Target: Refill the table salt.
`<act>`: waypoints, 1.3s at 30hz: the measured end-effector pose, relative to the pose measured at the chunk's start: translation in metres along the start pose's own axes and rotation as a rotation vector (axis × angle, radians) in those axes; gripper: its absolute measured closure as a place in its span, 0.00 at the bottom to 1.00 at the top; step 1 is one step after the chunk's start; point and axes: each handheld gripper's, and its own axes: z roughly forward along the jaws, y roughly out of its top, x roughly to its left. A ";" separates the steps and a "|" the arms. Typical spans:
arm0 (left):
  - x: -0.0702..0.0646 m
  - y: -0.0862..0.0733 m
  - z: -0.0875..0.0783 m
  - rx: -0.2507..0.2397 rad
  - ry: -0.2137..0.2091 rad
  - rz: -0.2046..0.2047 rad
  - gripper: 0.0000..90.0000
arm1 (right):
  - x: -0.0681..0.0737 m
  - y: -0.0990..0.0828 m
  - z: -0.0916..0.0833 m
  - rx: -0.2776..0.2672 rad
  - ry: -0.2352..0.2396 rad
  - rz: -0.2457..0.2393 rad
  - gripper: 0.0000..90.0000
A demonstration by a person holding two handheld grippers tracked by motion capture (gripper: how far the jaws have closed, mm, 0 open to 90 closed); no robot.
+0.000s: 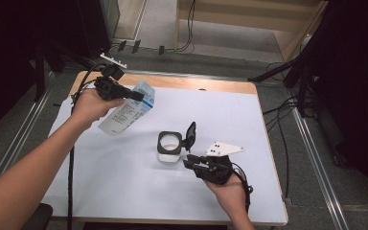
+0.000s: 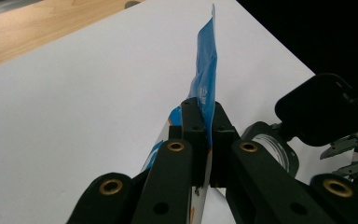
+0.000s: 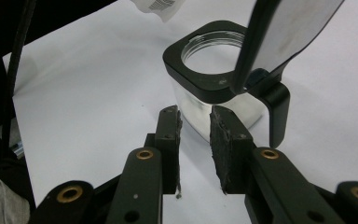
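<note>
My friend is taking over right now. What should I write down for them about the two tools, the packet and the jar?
Left tool: shut on the blue-and-white packet, held up over the table's far left part.
Right tool: jaws apart, holding nothing, just short of the jar and not touching it.
Jar: upright mid-table, black collar, hinged lid flipped open.
Done: packet picked up, lid open.
Left: probably bring the packet over the jar's mouth and pour; steadying the jar with the right tool may help. I cannot tell whether the packet is opened.

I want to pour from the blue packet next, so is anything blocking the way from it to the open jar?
Nothing visible does. The packet, pinched in the left gripper, hangs above bare table; the jar has its lid flipped open.
</note>
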 end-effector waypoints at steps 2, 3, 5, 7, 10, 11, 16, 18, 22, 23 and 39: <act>0.001 0.001 0.002 0.002 0.004 -0.003 1.00 | -0.002 0.000 -0.001 0.003 0.003 -0.001 0.82; 0.001 0.002 0.002 0.012 0.014 0.009 1.00 | -0.003 -0.001 -0.001 0.003 0.005 0.000 0.82; -0.001 0.005 0.002 0.018 0.031 0.039 1.00 | -0.006 -0.002 -0.003 0.013 0.005 -0.003 0.82; 0.000 0.008 -0.001 -0.001 0.011 0.022 1.00 | -0.010 -0.003 -0.005 0.015 -0.002 -0.002 0.82; 0.005 0.010 -0.002 -0.022 0.020 0.021 1.00 | -0.017 -0.004 -0.009 0.019 -0.019 0.011 0.82; 0.007 0.009 -0.001 -0.030 0.015 0.024 1.00 | -0.020 -0.004 -0.011 0.020 -0.024 0.013 0.82; 0.017 0.009 0.009 -0.033 0.035 0.027 1.00 | -0.033 -0.005 -0.014 0.019 -0.047 0.037 0.82; 0.020 0.008 0.013 -0.024 0.047 0.036 1.00 | -0.037 -0.005 -0.015 0.019 -0.057 0.050 0.82; 0.026 0.005 0.018 -0.021 0.059 0.052 1.00 | -0.045 -0.003 -0.015 0.003 -0.075 0.048 0.82; 0.027 0.005 0.019 -0.023 0.059 0.054 1.00 | -0.047 -0.003 -0.014 0.004 -0.077 0.051 0.82; 0.028 -0.016 0.000 -0.017 0.084 0.053 0.98 | -0.048 -0.003 -0.015 -0.006 -0.093 0.059 0.82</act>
